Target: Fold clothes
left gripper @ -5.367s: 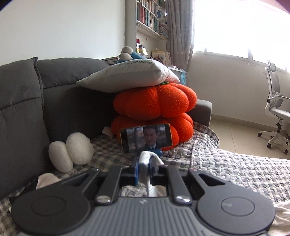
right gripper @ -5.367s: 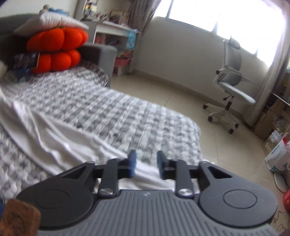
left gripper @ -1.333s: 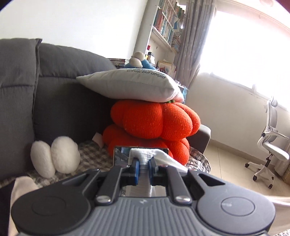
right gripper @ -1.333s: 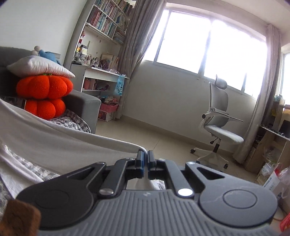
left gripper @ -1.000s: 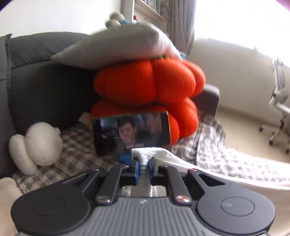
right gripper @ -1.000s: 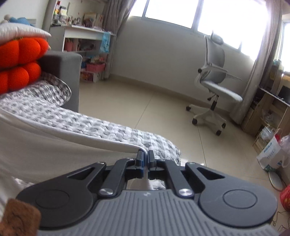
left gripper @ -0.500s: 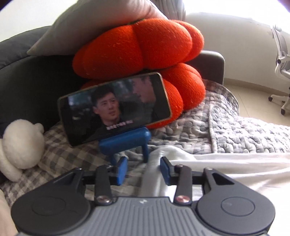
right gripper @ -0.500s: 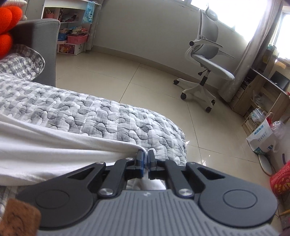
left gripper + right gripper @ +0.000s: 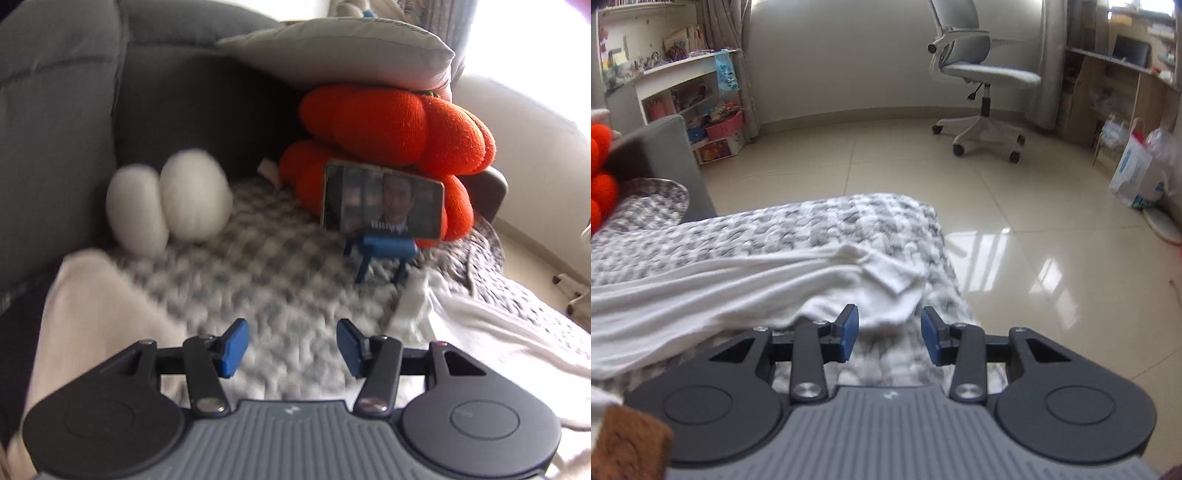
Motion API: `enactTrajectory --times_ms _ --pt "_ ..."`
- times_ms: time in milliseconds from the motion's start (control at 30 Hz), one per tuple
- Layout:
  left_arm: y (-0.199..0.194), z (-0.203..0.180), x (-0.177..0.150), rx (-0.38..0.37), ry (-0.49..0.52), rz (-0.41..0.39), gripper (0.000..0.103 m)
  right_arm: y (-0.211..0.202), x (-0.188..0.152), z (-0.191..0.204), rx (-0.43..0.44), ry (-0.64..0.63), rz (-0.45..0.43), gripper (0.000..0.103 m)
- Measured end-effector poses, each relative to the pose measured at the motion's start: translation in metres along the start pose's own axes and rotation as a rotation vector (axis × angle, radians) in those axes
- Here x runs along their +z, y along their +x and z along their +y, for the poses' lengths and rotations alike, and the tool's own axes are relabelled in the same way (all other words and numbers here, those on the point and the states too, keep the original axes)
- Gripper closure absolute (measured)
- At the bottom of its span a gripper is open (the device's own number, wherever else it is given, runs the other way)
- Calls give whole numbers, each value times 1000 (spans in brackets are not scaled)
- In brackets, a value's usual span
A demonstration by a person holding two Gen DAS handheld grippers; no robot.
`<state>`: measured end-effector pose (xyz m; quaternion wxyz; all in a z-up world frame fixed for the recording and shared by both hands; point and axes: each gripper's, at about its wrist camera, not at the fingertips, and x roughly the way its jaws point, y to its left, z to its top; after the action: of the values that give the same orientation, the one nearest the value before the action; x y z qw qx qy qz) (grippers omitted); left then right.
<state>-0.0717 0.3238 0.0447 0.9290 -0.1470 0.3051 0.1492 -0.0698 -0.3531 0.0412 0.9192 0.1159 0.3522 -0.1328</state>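
Both grippers had let go of the white garment, which a second before was pinched in each and now lay spread along the quilted cover. On the left, the left gripper hung with its jaws standing apart, just opened, only the checked blanket showing between its blue pads; the garment's near end lay to its right, below the phone on its blue stand. Further right, the right gripper also had its jaws parted, just opened, the cloth's corner flap lying just beyond the pads and nothing pressed between them.

The garment looked light, thin and limp, likely to sag and wrinkle wherever unsupported. It would probably be best pinched at a hem or corner, one gripper at each end, keeping it taut.

Its long axis ran left to right along the sofa seat, one end toward the orange cushions, the other pointing at the seat's right edge by the tiled floor.
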Motion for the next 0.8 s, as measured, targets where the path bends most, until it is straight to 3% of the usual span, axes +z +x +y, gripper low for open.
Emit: enactTrajectory --times_ms 267,467,633,667,700,733,767,800 --pt "1 -1 -40 -65 -60 108 49 -73 -55 -15 139 -11 82 61" --pt "14 -11 -50 -57 -97 141 44 -85 -87 -22 171 8 131 61" --pt "21 -20 -48 -35 -78 127 46 -83 -93 -28 188 65 96 61" --pt "21 -22 -47 -35 -73 125 50 -82 -93 -27 185 65 89 60" --pt "23 -25 -47 -34 -66 127 66 -82 -94 -27 180 63 81 59" --pt "25 -27 -47 -29 -59 133 74 -82 -94 -26 176 61 74 63" --pt "26 -29 -47 -20 -53 136 86 -81 -95 -24 166 51 67 74" --pt "27 -29 -46 -12 -53 135 89 -80 -95 -21 153 38 61 82"
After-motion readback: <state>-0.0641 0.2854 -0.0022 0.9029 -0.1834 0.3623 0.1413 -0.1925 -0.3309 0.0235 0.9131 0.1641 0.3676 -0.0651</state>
